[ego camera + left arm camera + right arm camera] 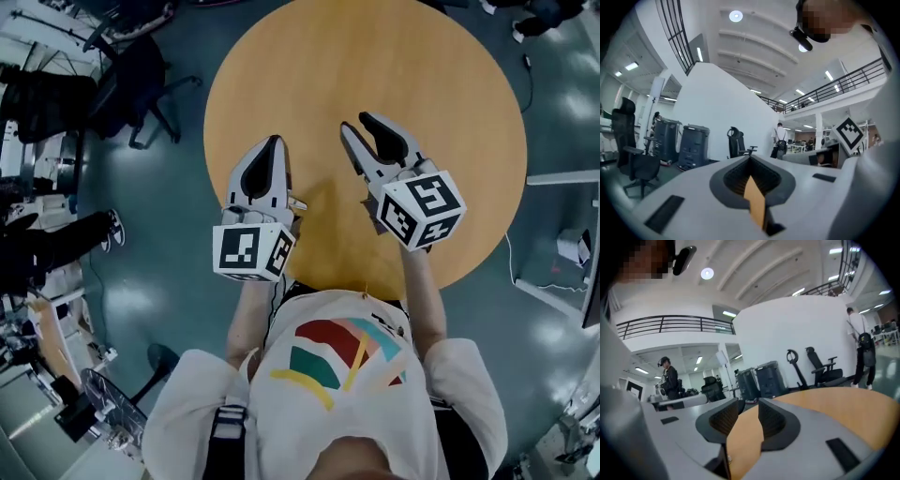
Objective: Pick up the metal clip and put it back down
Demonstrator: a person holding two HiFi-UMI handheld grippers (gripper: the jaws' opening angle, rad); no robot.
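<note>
I find no metal clip in any view. My left gripper (275, 141) hangs over the near left part of the round wooden table (375, 56). Its fingers lie together and it is shut with nothing in it. In the left gripper view the left gripper (750, 159) has its tips meeting, and only a sliver of tabletop (755, 199) shows below them. My right gripper (357, 123) is over the table's middle, open, with bare wood in the gap. In the right gripper view the right gripper (749, 404) holds nothing, and the table (843, 408) runs on ahead.
Black office chairs (141, 84) stand on the floor to the table's left, and a white desk edge (562, 178) is at the right. Dark bins (693, 145) and a chair (736, 143) line a white wall. A person (860, 348) stands beyond the table.
</note>
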